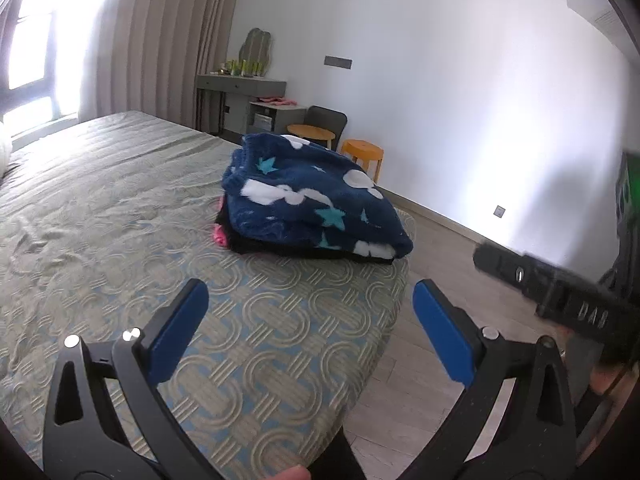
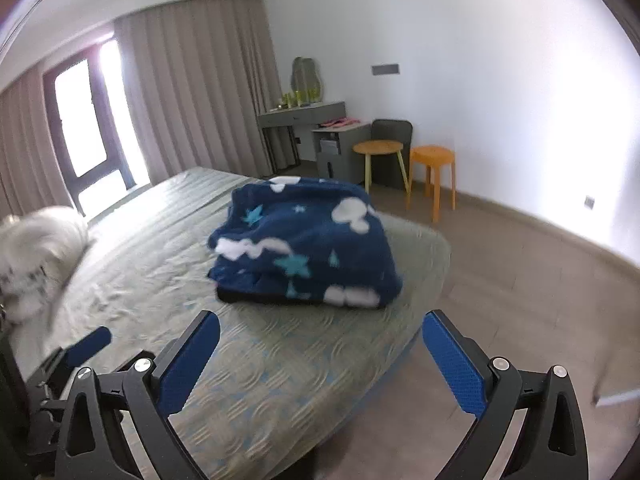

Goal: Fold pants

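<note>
Ahead at twelve o'clock, folded pants [image 1: 316,204] lie crosswise on the bed [image 1: 120,208]. Left gripper [image 1: 310,328] and right gripper [image 2: 320,364] (both wide open, empty) sit about equally near.

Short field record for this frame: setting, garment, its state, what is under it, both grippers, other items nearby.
setting: bedroom, bed with patterned cover
garment: navy fleece pants with stars and clouds
state: folded bundle near the bed's corner
under it: dark clothing and something pink
left gripper: open, nothing between the fingers, short of the bundle
right gripper: open, nothing between the fingers, short of the bundle
nearby: orange stool, round table, grey desk, white fluffy item on the bed
</note>
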Demonstrator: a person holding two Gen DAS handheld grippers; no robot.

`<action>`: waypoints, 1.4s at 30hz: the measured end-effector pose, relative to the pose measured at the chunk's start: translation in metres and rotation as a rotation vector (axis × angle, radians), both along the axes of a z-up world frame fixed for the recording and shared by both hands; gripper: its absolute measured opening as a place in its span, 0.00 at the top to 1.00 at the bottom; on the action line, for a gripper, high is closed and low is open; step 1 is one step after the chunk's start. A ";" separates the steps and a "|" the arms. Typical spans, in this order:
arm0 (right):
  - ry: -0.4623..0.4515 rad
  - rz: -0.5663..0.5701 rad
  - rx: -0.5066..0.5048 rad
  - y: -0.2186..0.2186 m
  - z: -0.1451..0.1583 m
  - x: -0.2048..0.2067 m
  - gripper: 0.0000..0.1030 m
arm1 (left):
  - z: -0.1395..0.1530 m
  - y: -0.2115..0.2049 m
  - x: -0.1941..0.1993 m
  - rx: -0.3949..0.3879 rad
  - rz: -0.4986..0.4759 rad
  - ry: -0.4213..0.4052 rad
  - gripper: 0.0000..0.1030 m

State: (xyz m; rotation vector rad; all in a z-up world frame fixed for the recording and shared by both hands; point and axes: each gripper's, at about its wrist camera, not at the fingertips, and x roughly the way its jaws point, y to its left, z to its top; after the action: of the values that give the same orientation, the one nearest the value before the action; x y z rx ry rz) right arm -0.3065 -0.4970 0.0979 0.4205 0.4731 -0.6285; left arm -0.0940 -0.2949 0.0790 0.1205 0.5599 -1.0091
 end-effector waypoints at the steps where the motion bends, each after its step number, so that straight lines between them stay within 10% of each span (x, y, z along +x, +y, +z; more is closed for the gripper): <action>1: -0.003 -0.001 0.016 0.006 -0.005 -0.006 0.00 | 0.001 0.005 -0.001 -0.006 0.002 -0.001 0.01; 42: 0.089 0.000 -0.045 0.050 -0.025 -0.002 0.00 | -0.006 0.035 -0.004 0.004 0.048 -0.006 0.01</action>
State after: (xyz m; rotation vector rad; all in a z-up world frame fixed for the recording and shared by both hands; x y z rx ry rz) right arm -0.3086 -0.4467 0.0728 0.3508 0.5428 -0.6582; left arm -0.0980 -0.2600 0.0725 0.1127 0.5572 -0.9606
